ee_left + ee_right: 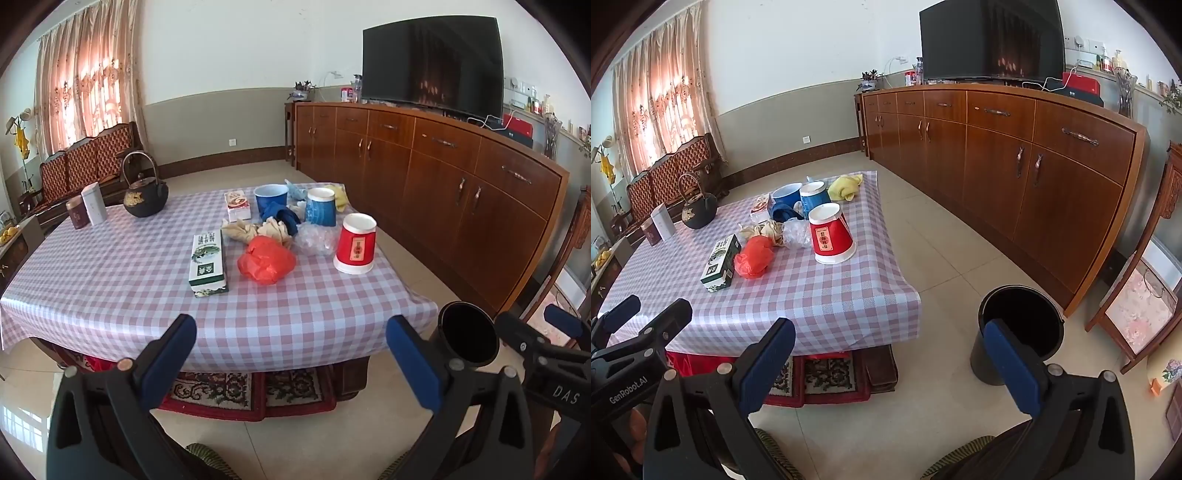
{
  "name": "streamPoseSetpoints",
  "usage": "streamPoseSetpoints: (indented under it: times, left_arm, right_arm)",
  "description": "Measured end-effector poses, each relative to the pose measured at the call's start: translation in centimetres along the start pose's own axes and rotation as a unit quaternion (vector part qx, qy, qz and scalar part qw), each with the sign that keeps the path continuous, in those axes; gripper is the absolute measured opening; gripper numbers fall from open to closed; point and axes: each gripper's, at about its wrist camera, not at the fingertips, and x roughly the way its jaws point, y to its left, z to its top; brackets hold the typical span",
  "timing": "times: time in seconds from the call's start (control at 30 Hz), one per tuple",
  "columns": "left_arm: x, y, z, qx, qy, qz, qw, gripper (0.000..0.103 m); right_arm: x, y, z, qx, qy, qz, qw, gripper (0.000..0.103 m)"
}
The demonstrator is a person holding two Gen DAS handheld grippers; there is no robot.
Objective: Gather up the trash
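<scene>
Both grippers are held short of the table [110, 295], well apart from the trash. The left gripper [291, 343] and the right gripper [890, 354] are spread wide, with nothing between the jaws.

The trash is clustered on the far right half of the checked tablecloth. The black bin [1021, 325] stands on the floor just beside the table's near right corner.

Handling, as judged:
- The red plastic bag [266, 260] is expected to be light, soft and slippery. It is best pinched at a raised fold.
- The clear plastic wrap [314, 240] is expected to crumple and is taken at its bulk.
- The crumpled tan paper [258, 229] is light and compressible.
- The inverted red paper cup [355, 244] is light and easily crushed. It is best gripped across its sidewall with modest pressure.

Count: one red bag, one clear wrap, one red cup, two blue cups, two cartons. Tan paper wads appear to number two.
</scene>
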Motion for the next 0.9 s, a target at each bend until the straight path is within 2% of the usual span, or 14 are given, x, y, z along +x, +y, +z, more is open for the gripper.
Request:
streamPoseSetpoints:
  times: [0.9]
  left_arm:
    - [-0.12, 0.15, -0.09, -0.006, -0.002, -0.003, 1.0000, 0.103]
  right_arm:
    - [0.53, 0.03, -0.35, 0.000, 0.003, 0.001, 1.000, 0.103]
